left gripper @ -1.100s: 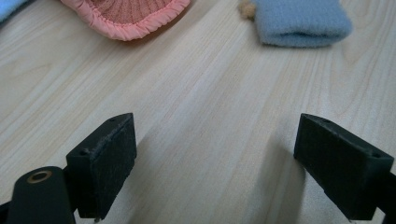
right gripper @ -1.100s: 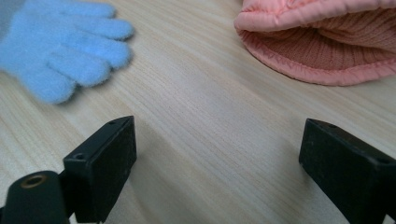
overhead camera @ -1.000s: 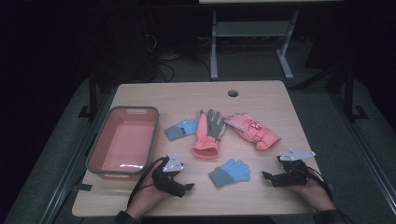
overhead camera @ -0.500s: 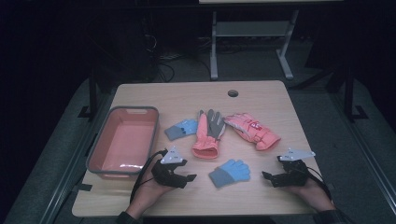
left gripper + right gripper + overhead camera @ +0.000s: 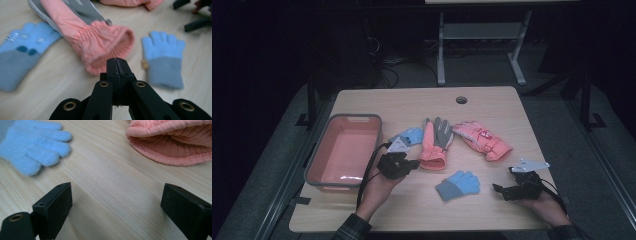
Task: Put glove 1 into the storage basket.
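Note:
Several gloves lie on the wooden table [image 5: 492, 102]. A pink glove with a grey palm [image 5: 433, 142] sits mid-table, a padded pink glove [image 5: 482, 140] to its right. One small blue glove [image 5: 407, 136] lies beside the tray, another [image 5: 458, 184] nearer the front. My left gripper [image 5: 413, 164] hovers just short of the pink-and-grey glove's cuff [image 5: 105, 45]; its jaws have just been closing and now meet [image 5: 117, 65] with nothing between them. My right gripper [image 5: 506, 181] rests at the front right, open [image 5: 117, 202] over bare wood, right of the blue glove [image 5: 32, 147].
A pink tray with a grey rim [image 5: 314, 162] stands empty at the table's left. A round cable hole [image 5: 461, 99] is near the far edge. Beyond the table is a dark floor with a metal stand [image 5: 479, 35]. Bare wood runs along the far side.
The left gripper has lifted and shifted towards the pink-and-grey glove's cuff, and its jaws have gone from wide apart to shut on nothing. The right gripper and the gloves have stayed put.

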